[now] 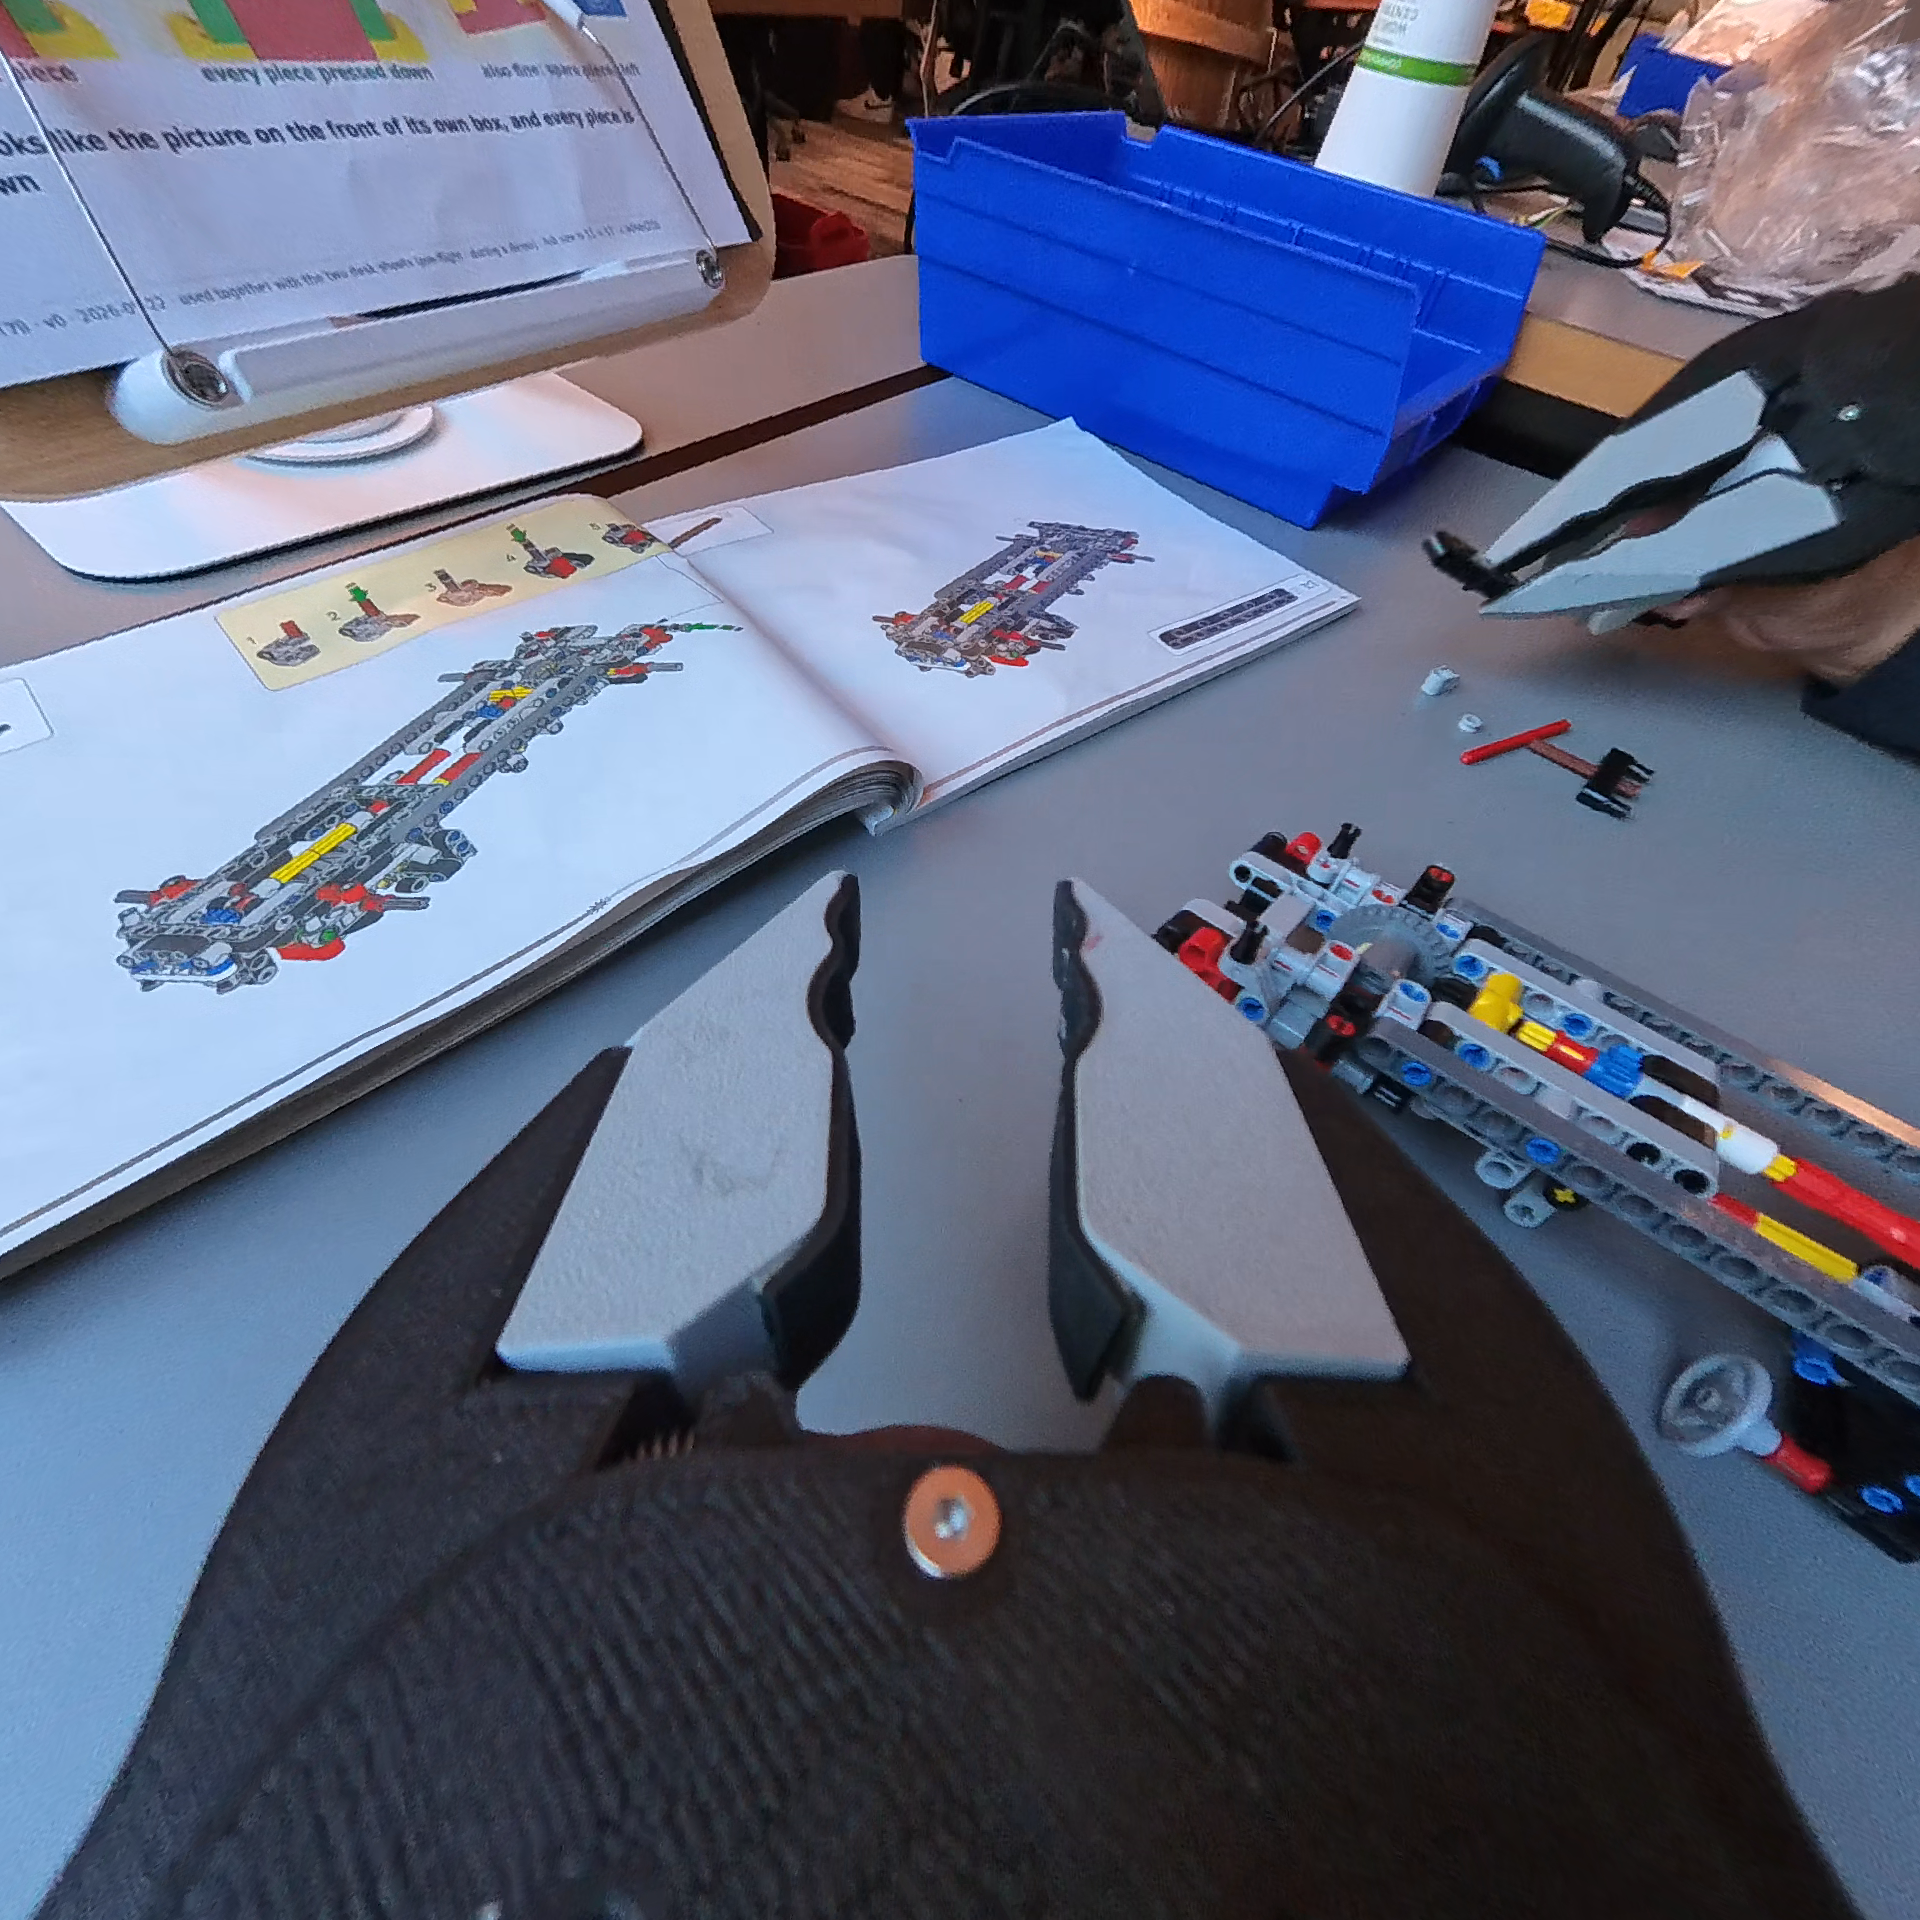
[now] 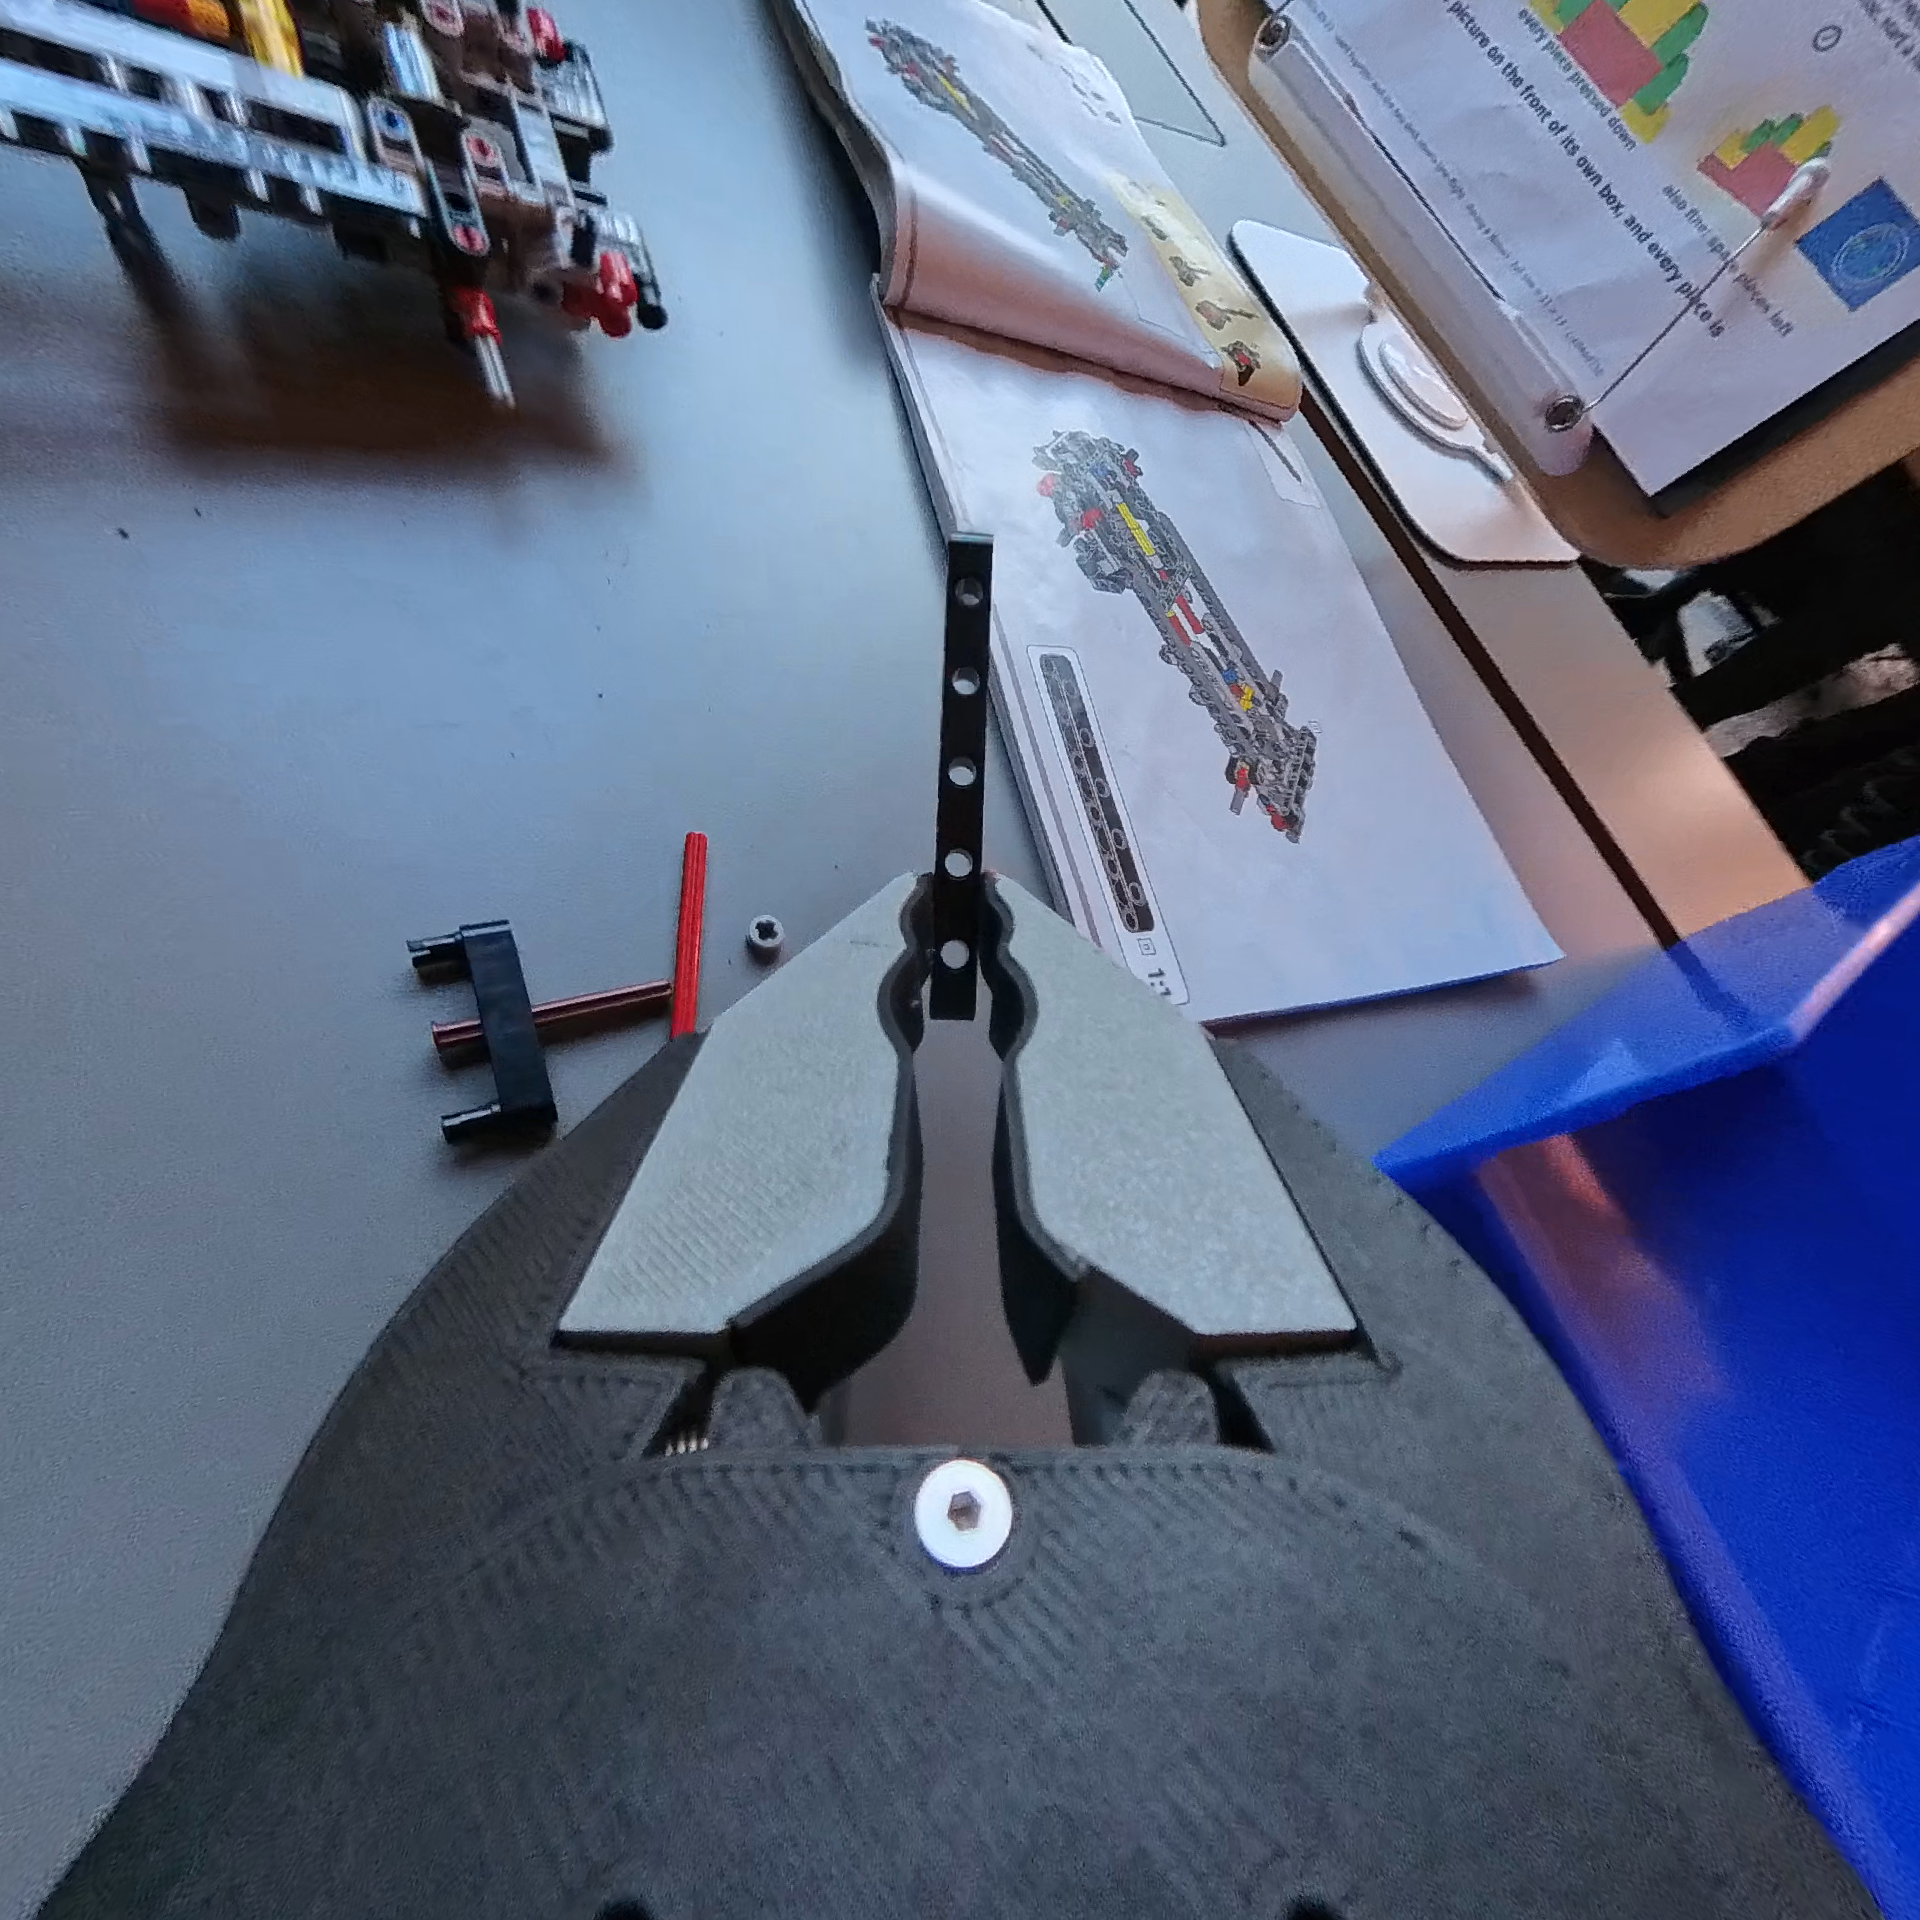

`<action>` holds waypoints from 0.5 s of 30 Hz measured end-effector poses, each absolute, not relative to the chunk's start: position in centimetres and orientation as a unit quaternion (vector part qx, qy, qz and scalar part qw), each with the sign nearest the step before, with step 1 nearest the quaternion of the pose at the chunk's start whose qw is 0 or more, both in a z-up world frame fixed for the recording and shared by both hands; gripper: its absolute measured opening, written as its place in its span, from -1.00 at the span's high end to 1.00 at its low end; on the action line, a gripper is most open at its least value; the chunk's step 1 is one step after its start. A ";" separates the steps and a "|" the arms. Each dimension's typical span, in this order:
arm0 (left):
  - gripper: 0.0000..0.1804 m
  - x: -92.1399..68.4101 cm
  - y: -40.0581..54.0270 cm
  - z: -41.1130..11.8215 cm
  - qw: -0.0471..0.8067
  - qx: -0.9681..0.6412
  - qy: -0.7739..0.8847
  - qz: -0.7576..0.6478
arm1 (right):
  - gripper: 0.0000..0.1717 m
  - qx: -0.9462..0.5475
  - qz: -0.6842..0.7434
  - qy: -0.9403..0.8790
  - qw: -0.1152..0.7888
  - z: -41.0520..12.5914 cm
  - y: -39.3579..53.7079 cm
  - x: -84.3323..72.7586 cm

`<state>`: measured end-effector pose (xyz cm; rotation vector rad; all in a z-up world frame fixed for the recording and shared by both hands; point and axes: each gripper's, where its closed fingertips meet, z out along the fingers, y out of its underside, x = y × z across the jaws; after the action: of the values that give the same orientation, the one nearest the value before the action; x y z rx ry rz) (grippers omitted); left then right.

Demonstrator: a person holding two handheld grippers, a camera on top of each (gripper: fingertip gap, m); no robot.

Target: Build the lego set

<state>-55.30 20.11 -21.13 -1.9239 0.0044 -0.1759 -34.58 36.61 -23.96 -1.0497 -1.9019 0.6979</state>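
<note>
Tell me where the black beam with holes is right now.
The black beam with holes is pinched between the right gripper's fingers, sticking forward above the table beside the open instruction booklet.

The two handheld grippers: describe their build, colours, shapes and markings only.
Both are alike. The left gripper and right gripper each have a broad black body with a ridged, printed-looking texture and a silver screw at its centre. Two light grey, wedge-shaped fingers taper to tips, lined inside with wavy black pads. No cables or markings show.
</note>
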 end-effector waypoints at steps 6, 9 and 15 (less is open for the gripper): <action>0.61 -55.4 20.2 -21.4 0.563 -0.823 0.000 -0.072 | 0.94 -0.382 0.217 -0.785 0.436 -24.9 36.1 -34.6; 0.61 -55.4 20.2 -21.4 0.562 -0.824 -0.003 -0.071 | 0.94 -0.379 0.214 -0.789 0.433 -25.1 35.8 -34.7; 0.61 -55.6 20.2 -21.4 0.561 -0.825 -0.006 -0.072 | 0.94 -0.385 0.225 -0.782 0.434 -24.8 35.9 -34.6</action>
<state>-55.55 20.23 -21.44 -1.9426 -0.0152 -0.1686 -34.63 35.94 -24.84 -0.9593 -1.9485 0.5602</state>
